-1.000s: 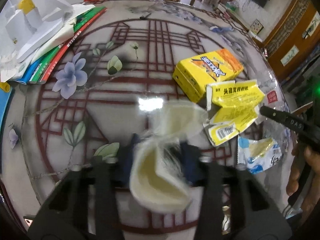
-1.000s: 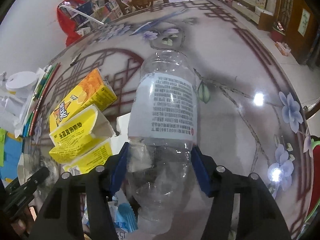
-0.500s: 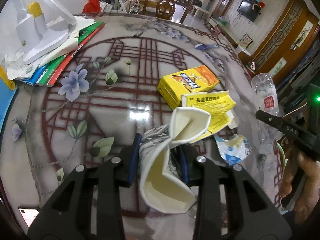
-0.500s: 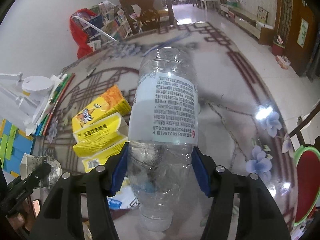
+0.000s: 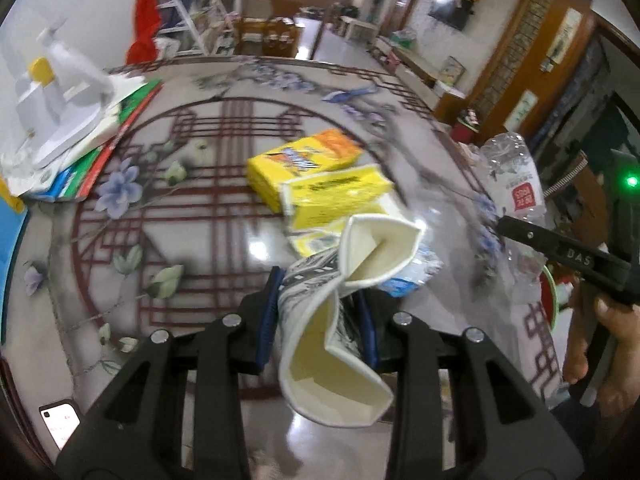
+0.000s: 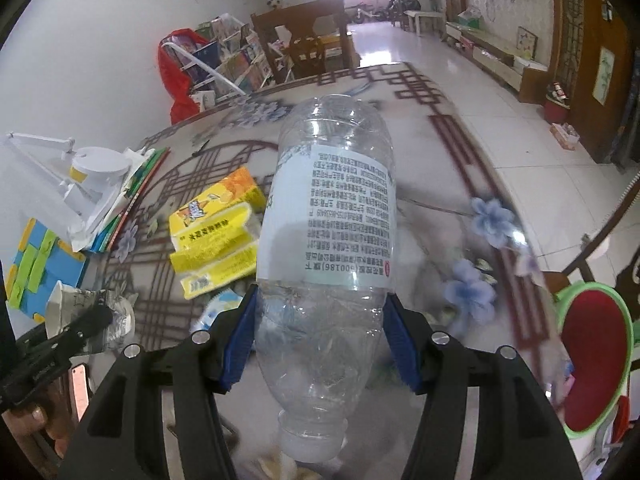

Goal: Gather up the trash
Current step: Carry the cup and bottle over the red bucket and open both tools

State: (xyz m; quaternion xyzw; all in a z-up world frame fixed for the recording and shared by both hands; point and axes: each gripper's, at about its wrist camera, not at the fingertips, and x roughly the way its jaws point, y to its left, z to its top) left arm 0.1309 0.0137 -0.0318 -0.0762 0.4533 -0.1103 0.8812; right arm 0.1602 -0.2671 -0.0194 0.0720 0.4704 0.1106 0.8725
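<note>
Trash in my left claw: a crumpled paper cup (image 5: 340, 312), cream inside with grey print outside, pinched flat between the blue pads of the left gripper (image 5: 318, 316), clear of the table.
Trash in my right claw: an empty clear plastic bottle (image 6: 328, 264), cap end toward the camera, clamped across its crushed lower body by the right gripper (image 6: 320, 340).
Just beyond: I see yellow cartons (image 5: 316, 176) and a blue-white wrapper (image 5: 412, 276) lying together on the patterned table (image 5: 192, 216).
Further out: books (image 5: 104, 148) and a white lamp (image 6: 80, 176) at the table's left edge.
</note>
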